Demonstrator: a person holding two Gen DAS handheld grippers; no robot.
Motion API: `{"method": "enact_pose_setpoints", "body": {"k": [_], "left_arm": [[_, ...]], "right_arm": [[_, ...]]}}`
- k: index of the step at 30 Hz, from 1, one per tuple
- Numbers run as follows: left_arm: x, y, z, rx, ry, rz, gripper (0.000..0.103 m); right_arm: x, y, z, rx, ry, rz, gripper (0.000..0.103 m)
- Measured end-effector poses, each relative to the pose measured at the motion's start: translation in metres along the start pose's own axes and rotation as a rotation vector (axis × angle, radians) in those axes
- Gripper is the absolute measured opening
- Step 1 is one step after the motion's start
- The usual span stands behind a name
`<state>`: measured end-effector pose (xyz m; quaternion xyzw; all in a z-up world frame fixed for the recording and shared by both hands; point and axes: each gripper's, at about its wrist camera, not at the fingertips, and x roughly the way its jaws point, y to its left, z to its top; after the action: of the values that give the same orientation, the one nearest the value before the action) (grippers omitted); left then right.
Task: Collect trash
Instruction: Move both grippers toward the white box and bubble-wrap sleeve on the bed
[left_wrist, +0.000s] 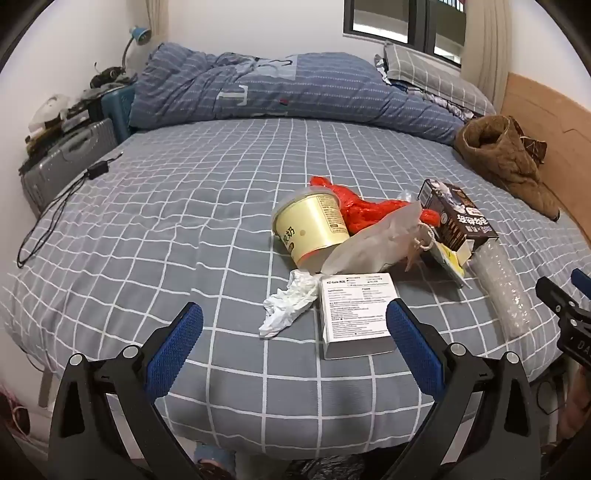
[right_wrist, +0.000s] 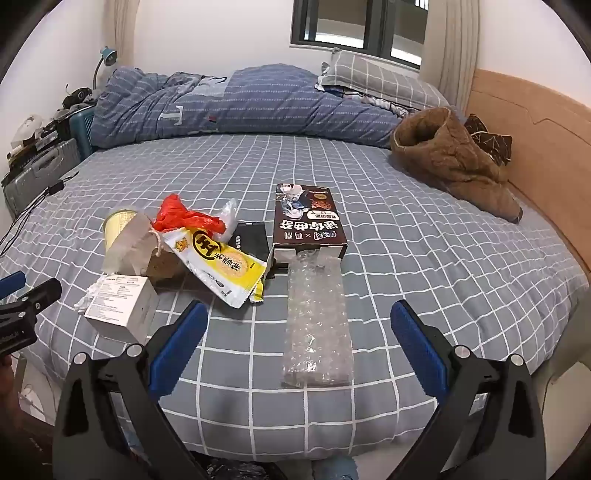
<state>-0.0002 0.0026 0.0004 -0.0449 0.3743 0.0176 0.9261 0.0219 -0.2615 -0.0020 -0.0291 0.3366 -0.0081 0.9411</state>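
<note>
My left gripper (left_wrist: 294, 328) hangs wide open over the near edge of the bed (left_wrist: 155, 221), nothing between its blue pads, and my right gripper (right_wrist: 299, 328) is spread just as wide beside it, empty too. Nearest my left fingers lies a white box (left_wrist: 354, 314) with small print on top, and touching its left side is a crumpled tissue (left_wrist: 288, 308). In front of my right gripper a clear bubble-wrap sleeve (right_wrist: 317, 325) stretches toward me, its far end poking out of a dark brown carton (right_wrist: 308, 221). Between box and carton the rest of the trash sits in a loose heap — a yellow snack wrapper (right_wrist: 218, 267), a pale paper bag (left_wrist: 373, 240) with a string, a cream tub (left_wrist: 314, 225) tipped on its side, and a red plastic bag (left_wrist: 362, 208) behind it. Farther off on the right a brown coat (right_wrist: 454, 162) lies by the headboard (right_wrist: 546, 147), and at the back a blue quilt (left_wrist: 280, 88) is bunched under the window (left_wrist: 402, 22).
</note>
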Motion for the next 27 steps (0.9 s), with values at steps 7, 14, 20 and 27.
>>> {"method": "enact_pose_setpoints", "body": {"k": [7,14,20,27], "left_arm": [[0.004,-0.006,0.001,0.045,0.017,0.036,0.097],[-0.002,-0.012,-0.004,0.047,0.007,0.034,0.097],[-0.004,-0.013,-0.005,0.054,0.011,0.034,0.097],[-0.005,-0.011,-0.003,0.053,0.009,0.047,0.097]], "right_arm": [[-0.002,-0.002,0.002,0.021,0.008,0.015,0.095],[-0.01,0.006,0.001,0.0,-0.008,0.006,0.095],[-0.009,0.008,0.002,-0.001,-0.005,0.01,0.095],[-0.006,0.008,0.003,0.008,-0.001,0.021,0.095]]}}
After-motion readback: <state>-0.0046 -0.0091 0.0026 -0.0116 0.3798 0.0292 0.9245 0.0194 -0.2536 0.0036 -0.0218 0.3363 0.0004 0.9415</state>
